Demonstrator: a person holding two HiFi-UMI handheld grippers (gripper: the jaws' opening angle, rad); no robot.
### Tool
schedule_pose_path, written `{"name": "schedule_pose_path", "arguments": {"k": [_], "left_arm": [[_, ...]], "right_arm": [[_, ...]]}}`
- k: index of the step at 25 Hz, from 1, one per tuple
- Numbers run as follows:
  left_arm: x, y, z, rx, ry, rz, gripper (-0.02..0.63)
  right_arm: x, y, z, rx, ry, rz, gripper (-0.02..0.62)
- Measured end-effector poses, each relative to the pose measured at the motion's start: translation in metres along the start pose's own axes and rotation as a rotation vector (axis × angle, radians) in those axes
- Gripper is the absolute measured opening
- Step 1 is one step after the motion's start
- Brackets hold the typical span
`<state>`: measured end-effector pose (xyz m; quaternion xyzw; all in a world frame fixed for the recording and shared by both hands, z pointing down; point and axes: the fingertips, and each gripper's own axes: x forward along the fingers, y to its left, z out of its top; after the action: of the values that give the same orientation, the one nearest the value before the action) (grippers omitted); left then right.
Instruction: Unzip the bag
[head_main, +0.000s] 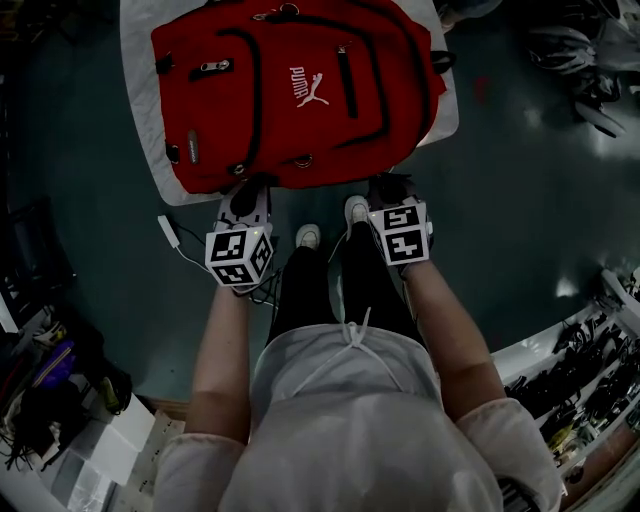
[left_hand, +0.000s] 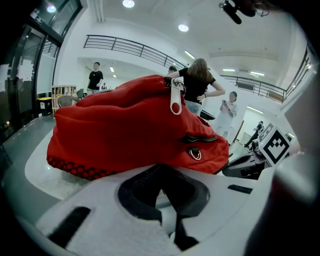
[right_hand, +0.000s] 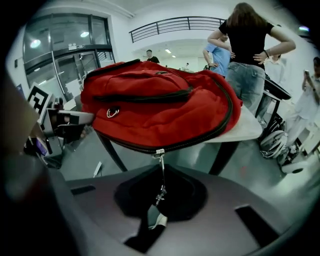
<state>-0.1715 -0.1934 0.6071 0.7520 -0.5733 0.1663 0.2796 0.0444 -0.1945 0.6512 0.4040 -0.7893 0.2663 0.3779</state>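
A red backpack (head_main: 290, 90) lies on a white table (head_main: 140, 100), with both grippers at its near edge. In the right gripper view a slider (right_hand: 159, 152) sits on the bag's (right_hand: 160, 105) black zipper. A thin metal pull hangs from it, ending in a pale tab (right_hand: 156, 220). My right gripper (right_hand: 157, 212) is shut on that tab. My left gripper (left_hand: 167, 200) has its jaws together just below the bag's (left_hand: 125, 130) lower edge, and I see nothing between them. Another zipper pull (left_hand: 176, 100) stands on top of the bag.
Several people (right_hand: 250, 45) stand behind the table. The table's dark legs (right_hand: 227, 150) go down under its edge. A white adapter with a cable (head_main: 170, 232) lies on the floor by the holder's shoes (head_main: 308, 237). Clutter (head_main: 50, 390) fills the left, and shelves (head_main: 590, 370) the right.
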Motion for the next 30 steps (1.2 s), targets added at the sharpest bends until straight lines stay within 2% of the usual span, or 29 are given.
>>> {"name": "schedule_pose_path", "arguments": {"k": [9, 17, 24, 30], "left_arm": [[0.002, 0.002, 0.001, -0.039, 0.002, 0.081, 0.02], [0.002, 0.003, 0.001, -0.041, -0.005, 0.175, 0.02], [0.004, 0.003, -0.001, -0.059, 0.01, 0.21, 0.02], [0.005, 0.003, 0.0, -0.058, 0.011, 0.23, 0.02]], "right_arm": [[-0.009, -0.051, 0.005, -0.018, 0.028, 0.004, 0.034], [-0.014, -0.085, 0.013, -0.099, 0.055, 0.022, 0.035], [-0.013, -0.113, 0.021, -0.091, 0.081, 0.017, 0.035], [-0.01, -0.116, 0.022, -0.063, 0.085, 0.019, 0.037]]}}
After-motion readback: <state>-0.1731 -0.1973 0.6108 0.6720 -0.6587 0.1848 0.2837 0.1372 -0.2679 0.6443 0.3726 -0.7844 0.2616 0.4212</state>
